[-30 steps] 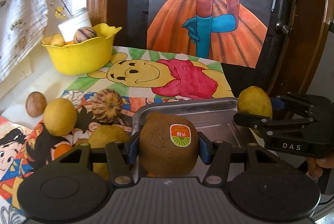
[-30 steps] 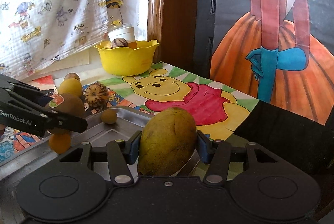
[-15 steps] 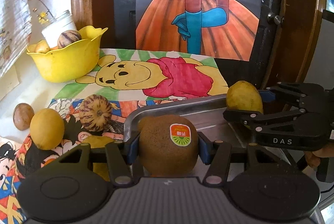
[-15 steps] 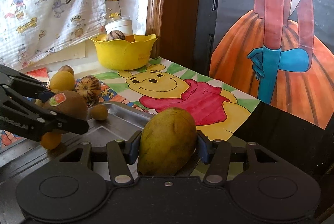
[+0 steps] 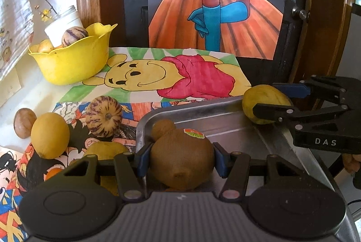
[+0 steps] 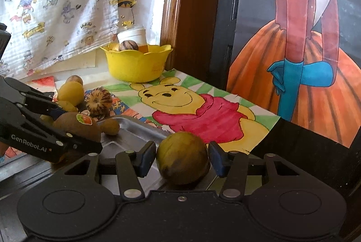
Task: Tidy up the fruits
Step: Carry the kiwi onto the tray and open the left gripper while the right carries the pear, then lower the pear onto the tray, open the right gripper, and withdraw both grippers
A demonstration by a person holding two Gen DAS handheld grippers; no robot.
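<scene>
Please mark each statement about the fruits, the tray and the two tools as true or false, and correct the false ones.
1. The left tool holds a kiwi with a sticker. True.
2. The yellow bowl is empty. False: a striped fruit and other fruits lie in it.
3. A small brown fruit lies in the metal tray. True.
4. The right tool has nothing between its fingers. False: a yellow-green mango sits between them.
5. The striped round fruit on the drawings lies inside the tray. False: it lies outside, beside it.
</scene>
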